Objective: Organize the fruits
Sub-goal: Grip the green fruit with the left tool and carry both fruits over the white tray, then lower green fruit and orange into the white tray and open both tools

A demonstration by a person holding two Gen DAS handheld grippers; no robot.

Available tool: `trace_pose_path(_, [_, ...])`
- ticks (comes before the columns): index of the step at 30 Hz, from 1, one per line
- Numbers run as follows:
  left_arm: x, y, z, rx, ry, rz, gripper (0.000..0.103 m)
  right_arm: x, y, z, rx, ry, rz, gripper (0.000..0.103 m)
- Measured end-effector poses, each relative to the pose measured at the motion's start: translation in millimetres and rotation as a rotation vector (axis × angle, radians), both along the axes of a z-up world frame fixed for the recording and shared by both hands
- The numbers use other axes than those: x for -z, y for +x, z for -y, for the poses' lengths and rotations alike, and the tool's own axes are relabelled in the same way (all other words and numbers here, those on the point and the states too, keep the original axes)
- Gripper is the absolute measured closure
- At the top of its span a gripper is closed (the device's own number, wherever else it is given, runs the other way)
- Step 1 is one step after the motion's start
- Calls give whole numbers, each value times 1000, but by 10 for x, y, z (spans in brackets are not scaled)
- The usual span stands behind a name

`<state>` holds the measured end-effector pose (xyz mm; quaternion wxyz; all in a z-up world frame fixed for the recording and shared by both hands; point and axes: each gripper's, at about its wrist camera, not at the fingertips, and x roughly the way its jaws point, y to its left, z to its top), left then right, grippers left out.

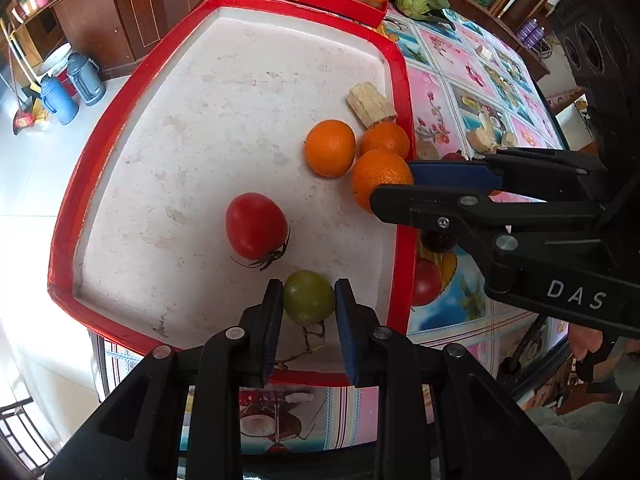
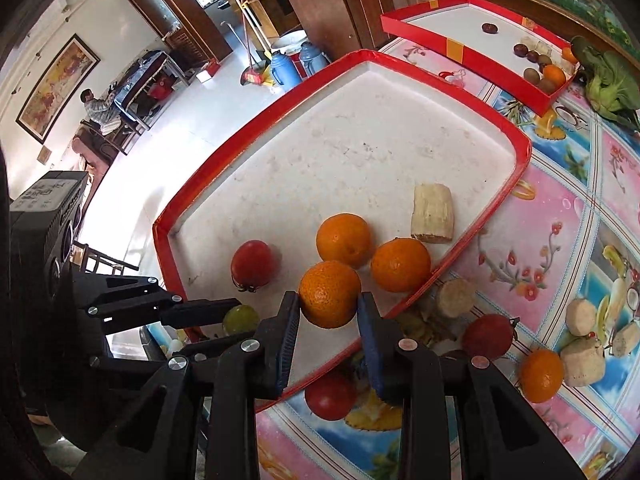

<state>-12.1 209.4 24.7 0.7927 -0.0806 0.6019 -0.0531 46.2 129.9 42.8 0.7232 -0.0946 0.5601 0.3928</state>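
A red-rimmed white tray (image 1: 104, 136) (image 2: 516, 136) holds a red tomato (image 1: 256, 226) (image 2: 254, 262), two free oranges (image 1: 330, 148) (image 2: 344, 240) and a pale stalk piece (image 1: 372, 105) (image 2: 434, 213). My left gripper (image 1: 308, 298) is shut on a green grape (image 1: 309, 297) (image 2: 241, 319) over the tray's near edge. My right gripper (image 2: 329, 306) (image 1: 394, 184) is shut on a third orange (image 2: 330, 294) (image 1: 380, 178) at the tray's right side.
On the flowered tablecloth (image 2: 560, 216) beside the tray lie tomatoes (image 2: 330, 396), an orange (image 2: 541, 376), a red fruit (image 2: 488, 337) and pale stalk pieces (image 2: 582, 362). A second red tray (image 2: 460, 46) with fruit and leafy greens (image 2: 608, 80) stand at the back.
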Motion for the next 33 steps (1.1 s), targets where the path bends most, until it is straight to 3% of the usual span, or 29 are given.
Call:
trace_pose_path(14, [42,-4,-13,4,1,-13,79,146,-21,-126,-39,-59,3,73])
trace_pose_path(28, [34,-17,-23,-28,-3,-17,79,66,-12,-47,-17,-35,5,69])
trace_pose_path(29, [26,-20,-20,-31,0,-16,77,44,-15,-24,-12,-30,7,69])
trace_pose_path(31, [8,-28,-17,-36,8,-15,58,-1,-19,37,-3,-19,11,68])
trace_pose_path(33, [-28,-38,-10,-42,12,-4,54,-46,-19,106,6,-12,18,67])
